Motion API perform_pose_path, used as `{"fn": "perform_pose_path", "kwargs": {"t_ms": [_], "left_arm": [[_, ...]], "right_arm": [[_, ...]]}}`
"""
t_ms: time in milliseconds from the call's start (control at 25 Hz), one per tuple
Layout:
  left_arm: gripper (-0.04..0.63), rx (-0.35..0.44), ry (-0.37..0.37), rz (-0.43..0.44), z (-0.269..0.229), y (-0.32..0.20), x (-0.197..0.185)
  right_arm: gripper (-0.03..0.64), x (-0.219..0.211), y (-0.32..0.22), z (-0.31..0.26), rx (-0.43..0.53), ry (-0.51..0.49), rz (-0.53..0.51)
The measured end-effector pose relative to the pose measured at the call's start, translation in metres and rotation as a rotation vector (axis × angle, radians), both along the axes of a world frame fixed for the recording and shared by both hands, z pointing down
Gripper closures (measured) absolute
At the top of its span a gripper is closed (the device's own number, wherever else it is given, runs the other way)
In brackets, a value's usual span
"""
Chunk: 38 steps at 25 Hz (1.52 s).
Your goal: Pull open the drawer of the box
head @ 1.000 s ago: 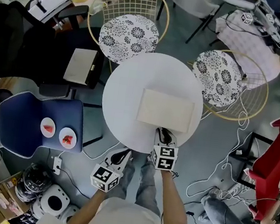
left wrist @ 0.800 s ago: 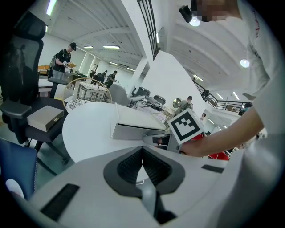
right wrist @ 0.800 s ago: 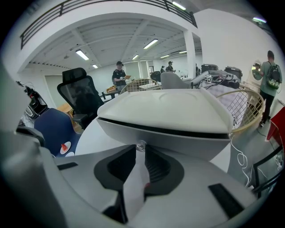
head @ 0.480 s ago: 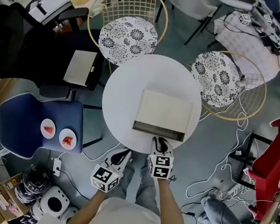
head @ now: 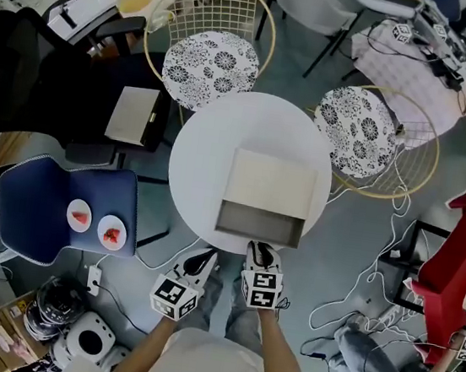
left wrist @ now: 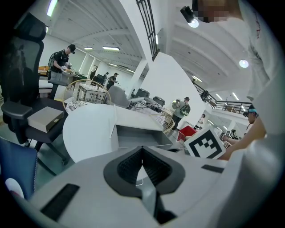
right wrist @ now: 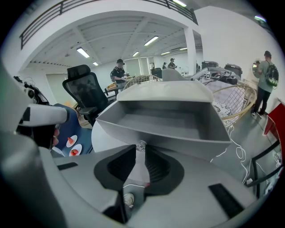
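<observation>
Right claw (head: pixel 261 250) is clenched on the small knob (right wrist: pixel 140 145) at the front of the drawer (head: pixel 259 223); we see its 2 pads (right wrist: pixel 119 165) pressing the knob from both sides. Compared with 1 second earlier, when the drawer front lay flush with the box (head: pixel 273 182), the drawer now stands well out and shows its empty grey interior. The claw has retreated toward the person and now sits at the near edge of the tabletop (head: pixel 209 144), with the drawer front close to that edge. The box has kept its place near that same edge. Left claw (head: pixel 203 261) hangs off the tabletop, pads together on nothing. We judge the pull essentially complete; only release remains.
</observation>
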<state>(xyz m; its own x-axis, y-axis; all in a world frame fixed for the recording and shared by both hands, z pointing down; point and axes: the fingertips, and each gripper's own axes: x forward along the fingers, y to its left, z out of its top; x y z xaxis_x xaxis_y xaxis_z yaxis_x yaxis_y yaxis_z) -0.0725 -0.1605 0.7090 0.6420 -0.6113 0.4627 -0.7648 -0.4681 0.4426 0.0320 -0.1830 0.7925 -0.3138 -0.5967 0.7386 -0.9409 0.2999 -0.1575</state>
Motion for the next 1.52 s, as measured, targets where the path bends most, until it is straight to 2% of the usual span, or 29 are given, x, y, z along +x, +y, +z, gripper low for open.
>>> {"fn": "perform_pose_path", "kwargs": {"t_ms": [760, 800, 880, 920, 1320, 1440, 1520], "left_arm": [[0.583, 0.023, -0.001, -0.002, -0.008, 0.011, 0.002], [0.583, 0.024, -0.002, -0.002, -0.008, 0.012, 0.002], [0.583, 0.027, -0.002, 0.0, -0.009, 0.012, 0.003], [0.583, 0.03, -0.001, 0.001, -0.01, 0.013, 0.004], [0.583, 0.038, 0.005, 0.012, -0.012, 0.024, 0.014], [0.583, 0.05, 0.007, 0.014, -0.016, 0.026, 0.018], [0.583, 0.063, 0.007, 0.015, -0.02, 0.026, 0.021]], "right_arm": [[0.54, 0.001, 0.015, 0.001, 0.004, -0.024, 0.022], [0.53, 0.001, 0.016, 0.0, 0.008, -0.039, 0.027], [0.455, 0.0, 0.022, 0.0, 0.001, -0.071, 0.035], [0.453, 0.0, 0.026, 0.001, -0.009, -0.076, 0.032], [0.454, 0.005, 0.05, 0.003, -0.034, -0.061, 0.019], [0.456, 0.008, 0.05, -0.004, -0.02, -0.057, 0.013], [0.482, 0.011, 0.048, -0.011, 0.006, -0.051, 0.013]]}}
